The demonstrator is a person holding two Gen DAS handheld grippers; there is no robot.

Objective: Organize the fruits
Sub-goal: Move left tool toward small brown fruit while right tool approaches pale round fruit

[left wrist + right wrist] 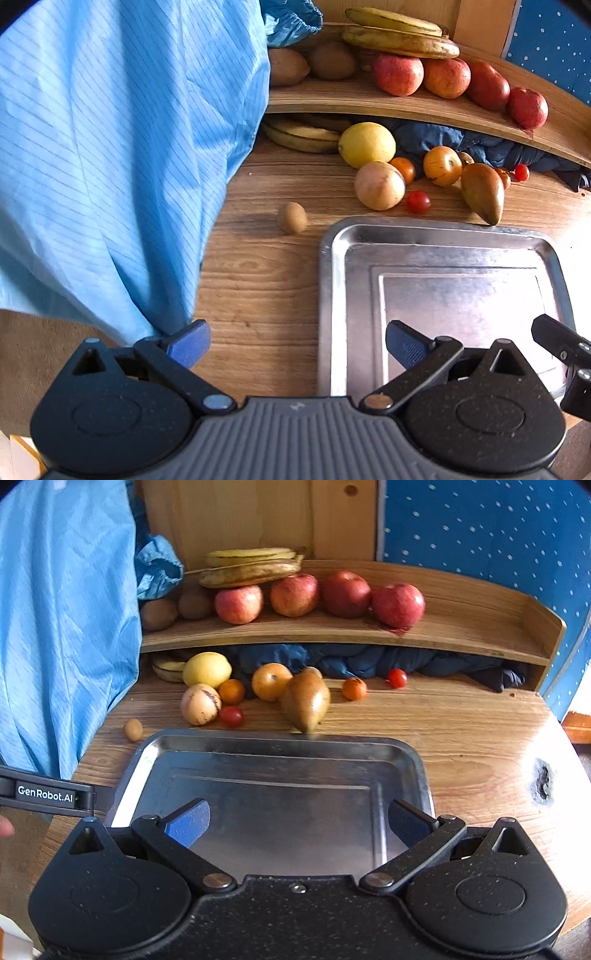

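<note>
In the left wrist view, the left gripper hangs low over the wooden table, its blue-padded fingers spread wide with nothing between them. One pad sits over bare wood, the other over the near corner of an empty metal tray. Beyond the tray's far rim lies loose fruit: a yellow lemon, a pale round fruit just in front of it, a cherry tomato, an orange persimmon and a brown pear whose tip nearly touches the rim. A small kiwi lies apart to the left. On the curved wooden shelf above, four red apples stand in a row, bananas behind them. A light blue sleeve fills the left side.

In the right wrist view, the right gripper is likewise wide open and empty, both fingers held above the tray. The pear rests against the tray's far edge, the lemon, pale fruit and persimmon clustered behind. The apples line the shelf. A dark blue cloth is bunched under it.
</note>
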